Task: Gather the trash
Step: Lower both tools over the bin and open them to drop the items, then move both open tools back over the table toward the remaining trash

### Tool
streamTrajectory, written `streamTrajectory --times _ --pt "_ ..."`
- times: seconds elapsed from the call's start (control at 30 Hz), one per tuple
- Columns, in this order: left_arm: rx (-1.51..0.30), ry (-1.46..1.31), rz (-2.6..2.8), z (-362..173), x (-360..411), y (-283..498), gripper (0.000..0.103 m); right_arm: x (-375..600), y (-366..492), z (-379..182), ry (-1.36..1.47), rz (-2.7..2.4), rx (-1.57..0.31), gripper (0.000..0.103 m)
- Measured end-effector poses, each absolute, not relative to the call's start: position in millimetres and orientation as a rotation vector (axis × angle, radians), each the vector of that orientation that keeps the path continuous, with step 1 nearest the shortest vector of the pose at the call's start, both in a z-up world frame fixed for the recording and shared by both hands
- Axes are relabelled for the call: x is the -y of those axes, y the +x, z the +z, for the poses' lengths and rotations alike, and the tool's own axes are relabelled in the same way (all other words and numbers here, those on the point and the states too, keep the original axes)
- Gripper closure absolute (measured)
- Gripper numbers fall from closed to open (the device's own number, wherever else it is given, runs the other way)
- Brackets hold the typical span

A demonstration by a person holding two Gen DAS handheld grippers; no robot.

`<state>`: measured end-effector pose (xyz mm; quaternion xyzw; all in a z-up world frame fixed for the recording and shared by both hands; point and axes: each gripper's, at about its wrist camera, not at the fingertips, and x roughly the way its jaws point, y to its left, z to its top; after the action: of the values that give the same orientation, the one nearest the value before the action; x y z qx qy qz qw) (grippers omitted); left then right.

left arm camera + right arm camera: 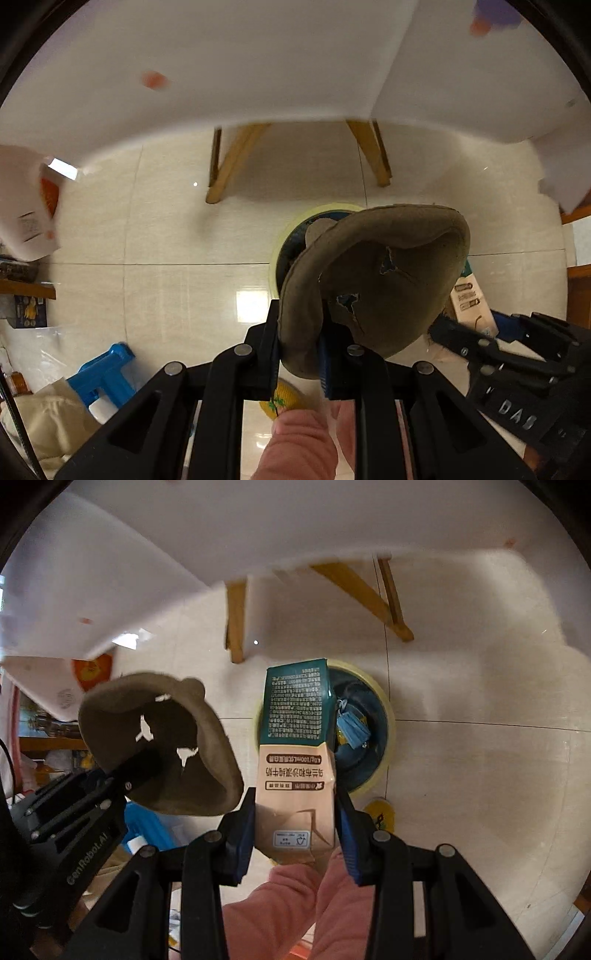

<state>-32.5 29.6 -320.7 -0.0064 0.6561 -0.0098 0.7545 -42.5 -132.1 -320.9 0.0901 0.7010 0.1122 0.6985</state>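
Observation:
My left gripper (301,332) is shut on the edge of a worn brown cloth (388,266) with torn holes, which hangs above the floor. Below it stands a round bin (275,258) with a pale yellow rim and a dark blue liner. My right gripper (295,805) is shut on a teal and beige milk carton (295,738), held upright beside and over the bin (389,731). A blue item lies inside the bin. In the right wrist view the left gripper (136,771) and its cloth (159,746) are at the left. The carton (467,295) shows at the right in the left wrist view.
A white table (221,74) on wooden legs (229,166) stands just beyond the bin. A blue stool (107,373) and bags crowd the left. A yellow slipper (380,814) and a person's pink trouser legs (288,915) are under the grippers. The floor is pale tile.

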Motion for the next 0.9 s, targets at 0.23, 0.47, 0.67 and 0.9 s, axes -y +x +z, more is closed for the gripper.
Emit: streamTrajectory --times 0.23,0.47,0.67,0.9 --pt "-1.473 -0.013 -0.041 -387.8 -11.1 -14.6 0.071 135.1 -30.0 -396.6 0.214 0.261 -1.609 0.062" --pt "-1.468 -0.018 -0.01 -397.0 -10.4 -5.7 0.036 144.6 -21.2 -419.6 0.251 0.204 -1.58 0.061" --pt "-1.461 0.009 -0.003 -388.2 -6.8 -13.8 0.034 149.4 -21.1 -408.1 0.273 0.181 -1.534 0.06" --pt "-1.445 0.002 -0.004 -370.1 -11.4 -16.3 0.03 151.5 -21.6 -378.6 0.285 0.174 -1.489 0.06"
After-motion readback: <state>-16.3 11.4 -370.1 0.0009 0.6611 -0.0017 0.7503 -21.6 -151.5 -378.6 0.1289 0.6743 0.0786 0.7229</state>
